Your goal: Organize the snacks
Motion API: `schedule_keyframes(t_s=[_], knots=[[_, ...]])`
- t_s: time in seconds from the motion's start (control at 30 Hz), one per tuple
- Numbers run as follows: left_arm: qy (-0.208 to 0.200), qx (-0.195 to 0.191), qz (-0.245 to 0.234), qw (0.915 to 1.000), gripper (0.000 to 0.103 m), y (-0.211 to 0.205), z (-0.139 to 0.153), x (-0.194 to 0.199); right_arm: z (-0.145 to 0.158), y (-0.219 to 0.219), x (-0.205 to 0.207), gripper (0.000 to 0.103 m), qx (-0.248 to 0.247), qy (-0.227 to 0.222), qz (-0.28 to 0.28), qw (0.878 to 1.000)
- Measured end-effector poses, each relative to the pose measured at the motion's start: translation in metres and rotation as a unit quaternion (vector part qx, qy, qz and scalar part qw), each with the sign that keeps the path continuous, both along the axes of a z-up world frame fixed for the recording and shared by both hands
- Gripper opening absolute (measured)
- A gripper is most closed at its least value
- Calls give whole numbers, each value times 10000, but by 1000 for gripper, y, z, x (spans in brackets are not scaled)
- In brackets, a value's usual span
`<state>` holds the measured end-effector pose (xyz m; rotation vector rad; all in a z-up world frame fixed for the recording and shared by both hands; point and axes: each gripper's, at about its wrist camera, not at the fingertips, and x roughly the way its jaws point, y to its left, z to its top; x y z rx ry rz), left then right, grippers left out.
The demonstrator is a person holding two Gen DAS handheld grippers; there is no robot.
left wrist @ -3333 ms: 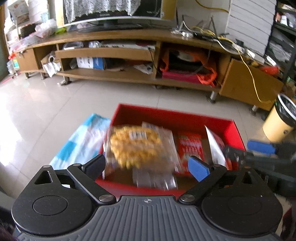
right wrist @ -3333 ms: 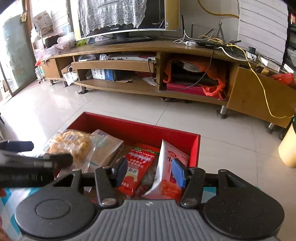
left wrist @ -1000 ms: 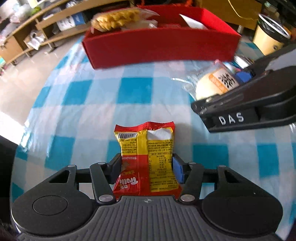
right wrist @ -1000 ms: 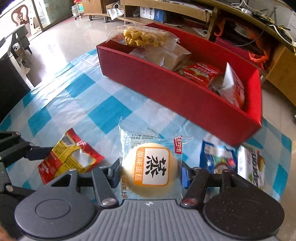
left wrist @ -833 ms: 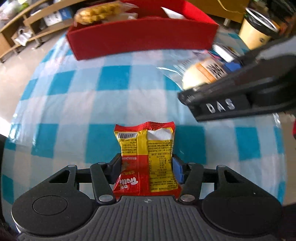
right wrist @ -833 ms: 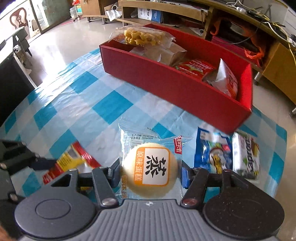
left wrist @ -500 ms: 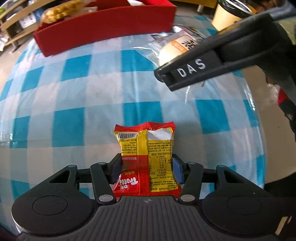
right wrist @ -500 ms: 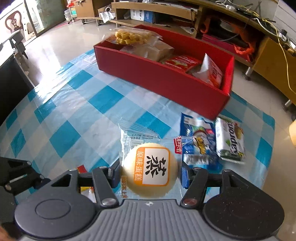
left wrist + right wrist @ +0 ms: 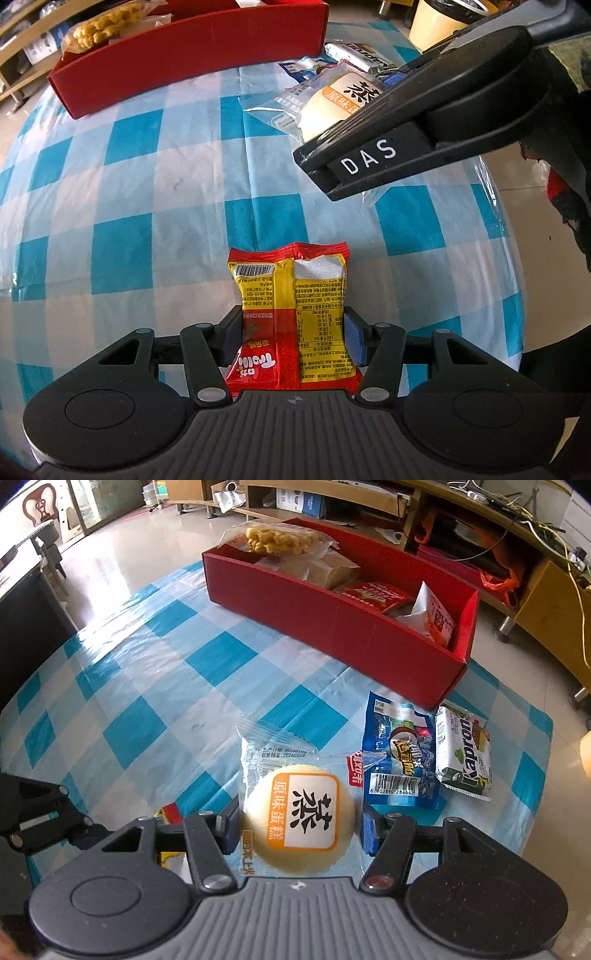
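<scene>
The red and yellow snack packet (image 9: 293, 317) sits clenched between the two pads of the left hand-held gripper (image 9: 293, 339), barcode side up, held above the near part of the desk (image 9: 129, 192) with its blue and white checked cloth. The steamed cake (image 9: 300, 819), a pale round bun in a clear wrapper with an orange-edged label, is gripped in the same way by the right hand-held gripper (image 9: 300, 827), over the near right part of the desk. In the left wrist view that gripper crosses the upper right of the frame with the cake poking out ahead of it.

Two more snacks lie flat near the desk's right edge, just beside each other: a blue packet (image 9: 400, 757) and a white and green wafer pack (image 9: 463, 753).

Along the far edge of the desk stands the red box (image 9: 332, 627), long and open-topped. It holds a clear bag of yellow puffed snacks (image 9: 280, 539) at its left end, a brownish pack (image 9: 328, 572) next to it, a red packet (image 9: 373, 594) further right, and a white and orange pouch (image 9: 432, 616) leaning at its right end.
</scene>
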<state>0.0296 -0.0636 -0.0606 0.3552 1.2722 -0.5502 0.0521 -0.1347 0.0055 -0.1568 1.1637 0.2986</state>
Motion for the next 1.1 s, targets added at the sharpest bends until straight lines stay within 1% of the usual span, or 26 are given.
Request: schedule_keyframes(t_s=[0.1,0.27,0.63,1.1], knots=[[-49,27,3,10000,62,0,1,0,0,0,-1,60,-26,-11,36,10000],[-252,158,16,9996,62,0,2,1,1,-1,-1,60,-57,-35,77,9999],[-343,218,67,9992,62,4,5,5,1,0,0,60,-80,-51,121,9999],[-648,253,186,9974,62,6,16,16,6,-1,5,60,-59,-139,91,9998]])
